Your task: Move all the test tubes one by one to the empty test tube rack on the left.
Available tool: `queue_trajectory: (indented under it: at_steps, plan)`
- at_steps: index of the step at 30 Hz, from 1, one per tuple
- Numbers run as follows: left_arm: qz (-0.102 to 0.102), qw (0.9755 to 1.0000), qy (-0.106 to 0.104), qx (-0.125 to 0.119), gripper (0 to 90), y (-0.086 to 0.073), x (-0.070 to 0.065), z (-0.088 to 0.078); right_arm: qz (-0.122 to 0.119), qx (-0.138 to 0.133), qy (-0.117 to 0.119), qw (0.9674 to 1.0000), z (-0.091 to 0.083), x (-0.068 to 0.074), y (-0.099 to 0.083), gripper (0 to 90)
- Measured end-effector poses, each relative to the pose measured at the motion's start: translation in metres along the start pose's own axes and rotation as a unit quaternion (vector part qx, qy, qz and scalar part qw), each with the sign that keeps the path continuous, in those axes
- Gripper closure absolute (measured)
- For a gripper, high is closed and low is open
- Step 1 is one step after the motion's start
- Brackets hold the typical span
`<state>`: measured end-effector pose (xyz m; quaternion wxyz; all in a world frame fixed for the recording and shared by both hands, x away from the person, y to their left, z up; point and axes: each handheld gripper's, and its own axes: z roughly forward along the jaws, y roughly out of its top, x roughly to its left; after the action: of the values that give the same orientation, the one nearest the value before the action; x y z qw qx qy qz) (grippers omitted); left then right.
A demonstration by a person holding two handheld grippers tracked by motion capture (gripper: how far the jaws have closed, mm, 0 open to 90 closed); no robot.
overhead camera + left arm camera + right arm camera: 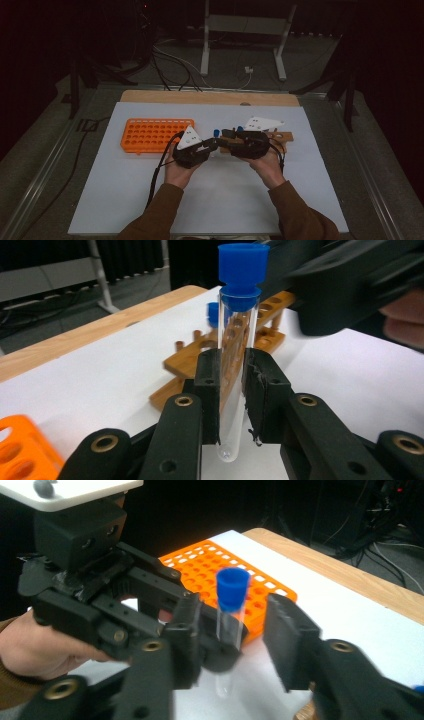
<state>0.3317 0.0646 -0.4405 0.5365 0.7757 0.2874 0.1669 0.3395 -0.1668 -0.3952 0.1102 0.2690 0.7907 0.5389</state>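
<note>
A clear test tube [234, 390] with a blue cap [243, 270] stands upright between the jaws of my left gripper [233, 365], which is shut on its lower half. In the high view both grippers meet at the table's middle, the left gripper [214, 143] facing the right gripper [229, 142]. The right gripper view shows the same tube [231, 622] between my right gripper's [232, 630] jaws, which stand apart on either side without touching it. The left gripper's body [100, 605] holds the tube from the other side.
An orange tube rack [155, 135] with several holes lies left of the hands. A wooden rack [281, 136] sits behind the right hand, with another blue-capped tube [213, 315] in it. A white mat [225, 200] covers the table; a wooden strip [210, 97] runs along the far edge.
</note>
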Motion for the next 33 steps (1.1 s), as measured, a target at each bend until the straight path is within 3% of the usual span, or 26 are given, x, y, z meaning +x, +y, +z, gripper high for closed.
queue_trajectory:
  at_steps: [1, 2, 3, 5, 6, 10, 14, 21, 27, 33]
  plan:
    - [0.000, 1.0000, 0.005, 0.000, 77.8, -0.001, 0.002, -0.001, 0.002, -0.001, -0.005, 1.0000, -0.002, -0.001, -0.001, 46.2]
    - [-0.002, 0.9999, 0.011, -0.004, 77.8, -0.001, 0.004, -0.003, 0.000, -0.002, -0.018, 0.9998, -0.006, -0.002, -0.003, 36.0]
    - [-0.005, 0.9999, 0.015, -0.007, 77.8, -0.002, 0.006, -0.004, 0.000, -0.002, -0.018, 0.9998, -0.006, -0.002, -0.003, 36.0]
    - [-0.009, 0.9996, 0.025, -0.011, 77.8, -0.002, 0.010, -0.007, 0.004, -0.004, -0.035, 0.9994, -0.012, -0.006, -0.008, 22.3]
    - [-0.009, 0.9995, 0.029, -0.012, 77.8, -0.002, 0.012, -0.008, 0.004, -0.004, -0.035, 0.9994, -0.012, -0.006, -0.008, 22.3]
    - [-0.014, 0.9988, 0.043, -0.019, 77.9, -0.002, 0.020, -0.014, 0.015, -0.004, -0.075, 0.9970, -0.024, -0.014, -0.020, 7.9]
    - [-0.022, 0.9979, 0.057, -0.021, 77.9, -0.003, 0.030, -0.019, 0.019, -0.016, -0.094, 0.9953, -0.037, -0.019, -0.029, 2.5]
    - [-0.035, 0.9955, 0.086, -0.023, 77.9, -0.007, 0.047, -0.023, 0.021, -0.023, -0.116, 0.9927, -0.053, -0.024, -0.046, 1.1]
    - [-0.043, 0.9933, 0.107, -0.013, 77.9, -0.013, 0.060, -0.021, 0.029, -0.020, -0.123, 0.9918, -0.064, -0.027, -0.062, 1.1]
    - [-0.053, 0.9920, 0.115, -0.009, 77.9, -0.019, 0.068, -0.016, 0.036, -0.020, -0.131, 0.9905, -0.074, -0.031, -0.075, 1.1]
